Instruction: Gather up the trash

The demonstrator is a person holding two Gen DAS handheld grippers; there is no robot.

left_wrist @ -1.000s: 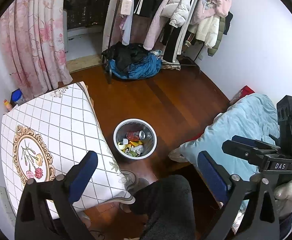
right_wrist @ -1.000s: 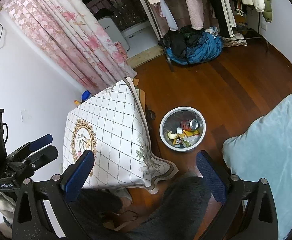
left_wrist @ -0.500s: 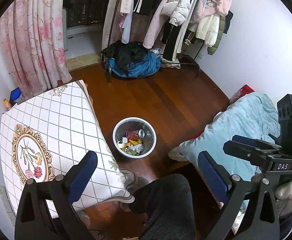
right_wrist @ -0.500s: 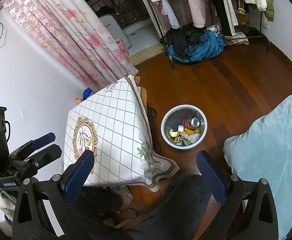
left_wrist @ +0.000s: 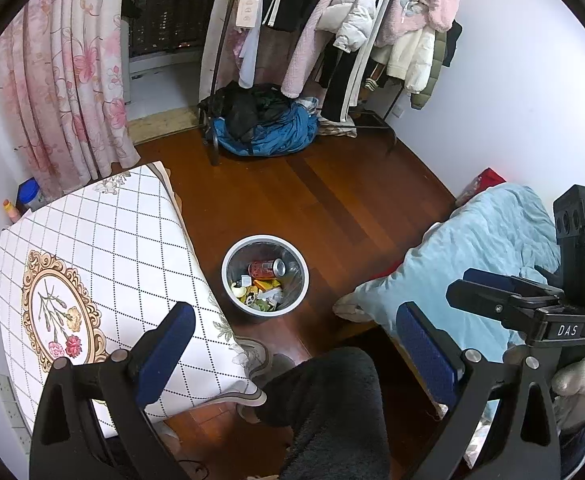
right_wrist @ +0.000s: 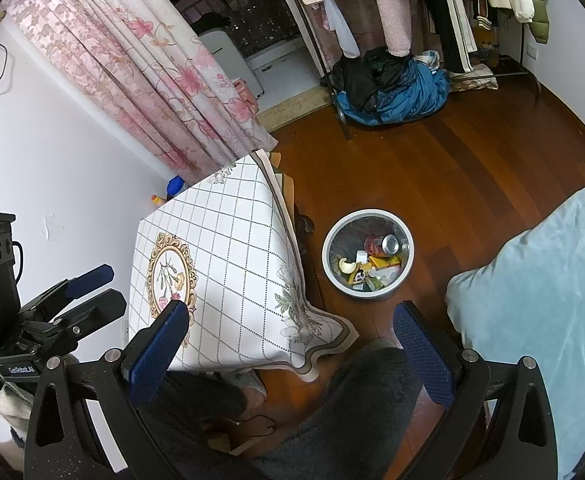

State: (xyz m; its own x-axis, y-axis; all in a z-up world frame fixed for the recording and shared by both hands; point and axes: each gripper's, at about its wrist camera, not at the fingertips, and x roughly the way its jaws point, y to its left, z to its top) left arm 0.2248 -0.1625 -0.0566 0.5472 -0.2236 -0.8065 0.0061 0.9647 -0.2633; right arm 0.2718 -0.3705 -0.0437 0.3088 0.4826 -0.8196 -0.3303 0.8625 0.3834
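On wooden floor beside counter's [left_wrist: 104,248] corner: round grey wastebasket [left_wrist: 234,258] of trash | views lifted slightly, nothing else changed | left tool [left_wrist: 292,344], right tool [right_wrist: 292,340] gaping, empty | collection seemingly done

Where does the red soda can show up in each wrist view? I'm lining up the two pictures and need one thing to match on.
Left wrist: the red soda can lies in the upper part of the trash bin, near the picture's centre.
Right wrist: the can lies in the bin's upper right part, right of centre.
Shared landmark: the checked tablecloth, left of the bin in both.
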